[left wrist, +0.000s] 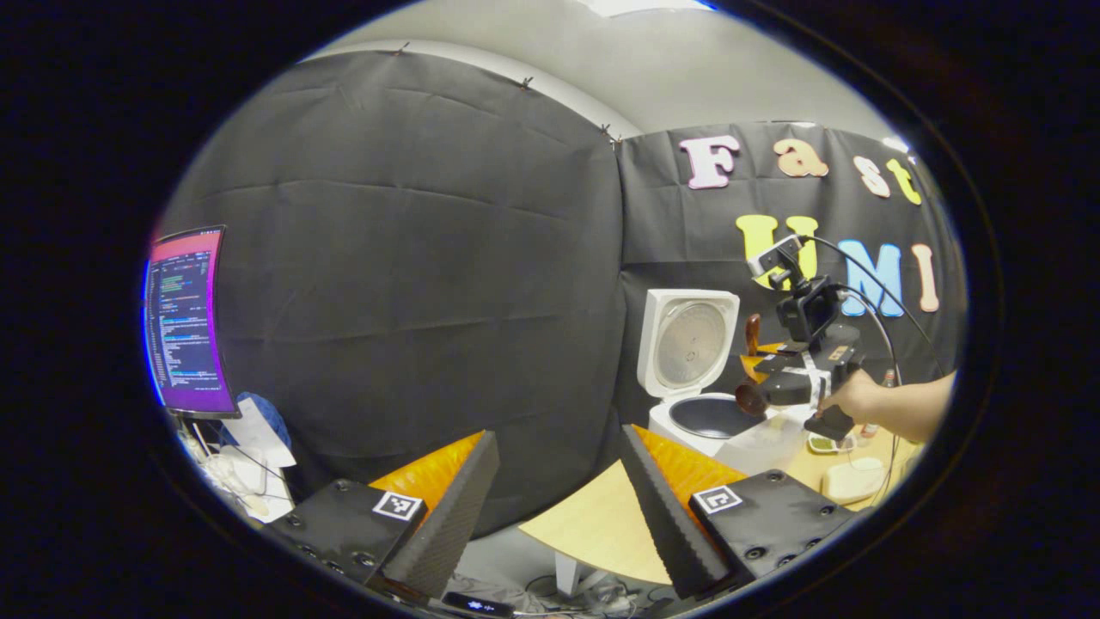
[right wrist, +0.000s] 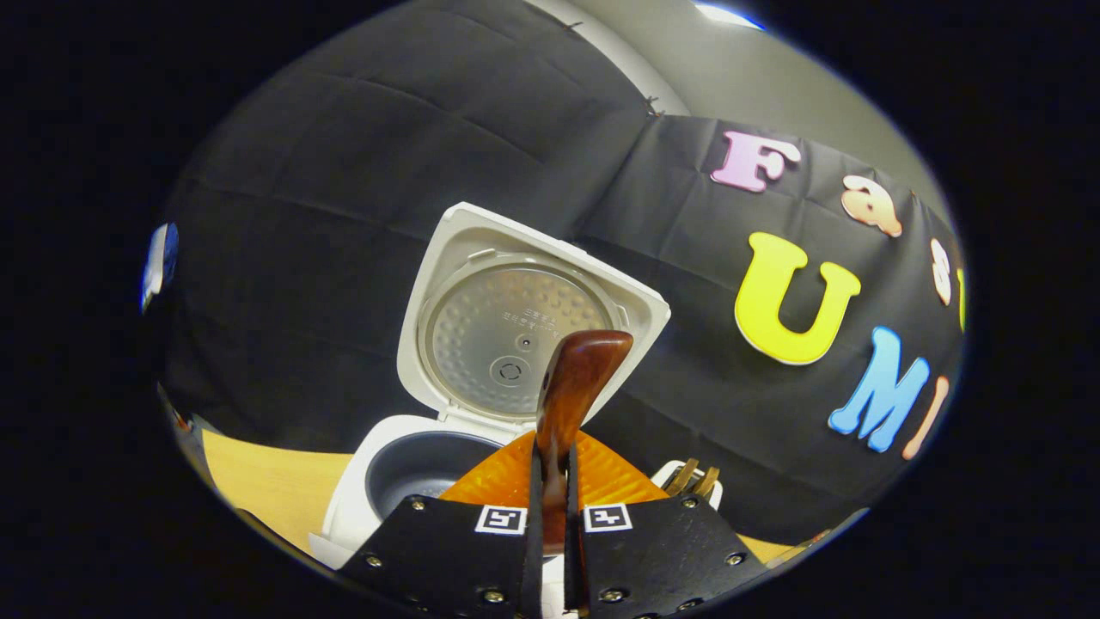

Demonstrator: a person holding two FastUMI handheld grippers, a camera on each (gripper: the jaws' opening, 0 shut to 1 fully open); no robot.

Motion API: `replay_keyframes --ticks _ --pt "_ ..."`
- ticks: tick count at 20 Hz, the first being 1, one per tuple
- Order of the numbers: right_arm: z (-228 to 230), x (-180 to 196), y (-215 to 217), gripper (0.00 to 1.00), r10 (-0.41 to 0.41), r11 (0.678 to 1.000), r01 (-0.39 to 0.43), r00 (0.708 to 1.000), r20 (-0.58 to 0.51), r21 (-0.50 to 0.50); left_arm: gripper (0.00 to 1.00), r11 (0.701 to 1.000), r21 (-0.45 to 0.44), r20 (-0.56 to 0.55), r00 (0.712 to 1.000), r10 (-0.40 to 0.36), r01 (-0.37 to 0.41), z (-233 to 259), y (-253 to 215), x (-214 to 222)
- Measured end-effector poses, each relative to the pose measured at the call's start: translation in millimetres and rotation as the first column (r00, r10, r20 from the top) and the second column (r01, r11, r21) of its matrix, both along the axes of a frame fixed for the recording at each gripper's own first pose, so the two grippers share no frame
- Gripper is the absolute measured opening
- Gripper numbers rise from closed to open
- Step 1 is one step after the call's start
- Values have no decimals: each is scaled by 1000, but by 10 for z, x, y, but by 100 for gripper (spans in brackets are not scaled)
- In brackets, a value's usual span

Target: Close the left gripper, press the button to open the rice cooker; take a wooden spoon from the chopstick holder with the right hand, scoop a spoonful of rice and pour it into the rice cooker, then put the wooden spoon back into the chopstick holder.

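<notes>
While the cooker [right wrist: 404, 481] is standing on the table [left wrist: 593, 524] with its lid [right wrist: 516, 327] raised upright, the spoon [right wrist: 571, 387] is being held by its handle between the closed-in fingers of the right gripper [right wrist: 554, 516], both fingers pressing on the wood, and the handle's end is being shown against the lid in the right gripper view. From the left gripper view, the spoon's bowl is being kept beside the cooker's rim, just above the dark pot [left wrist: 713, 417], and a hand [left wrist: 859, 395] is being seen on the right gripper. The left gripper [left wrist: 559, 481] is being held wide apart, nothing between its fingers, back from the table's edge, well apart from the cooker
</notes>
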State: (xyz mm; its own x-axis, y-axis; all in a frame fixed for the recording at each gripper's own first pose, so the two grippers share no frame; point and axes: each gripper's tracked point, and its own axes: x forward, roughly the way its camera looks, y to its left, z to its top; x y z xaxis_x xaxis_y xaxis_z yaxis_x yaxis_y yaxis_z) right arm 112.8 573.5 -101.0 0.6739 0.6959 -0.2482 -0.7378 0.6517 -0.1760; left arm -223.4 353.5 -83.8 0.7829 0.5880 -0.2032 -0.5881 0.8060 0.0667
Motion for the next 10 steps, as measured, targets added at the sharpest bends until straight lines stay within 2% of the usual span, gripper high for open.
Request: replay_keyframes --ticks 3,7,10 --pt "47 -18 -32 10 -33 992 55 981 -191 112 99 1000 5 4 1000 -3 3 14 2 12" --pt "137 46 -129 10 -37 952 160 909 -416 263 99 1000 -4 12 1000 -13 13 45 -6 47" --pt "240 92 -356 10 -34 908 238 862 -507 344 99 999 8 27 999 -35 35 145 -25 286"
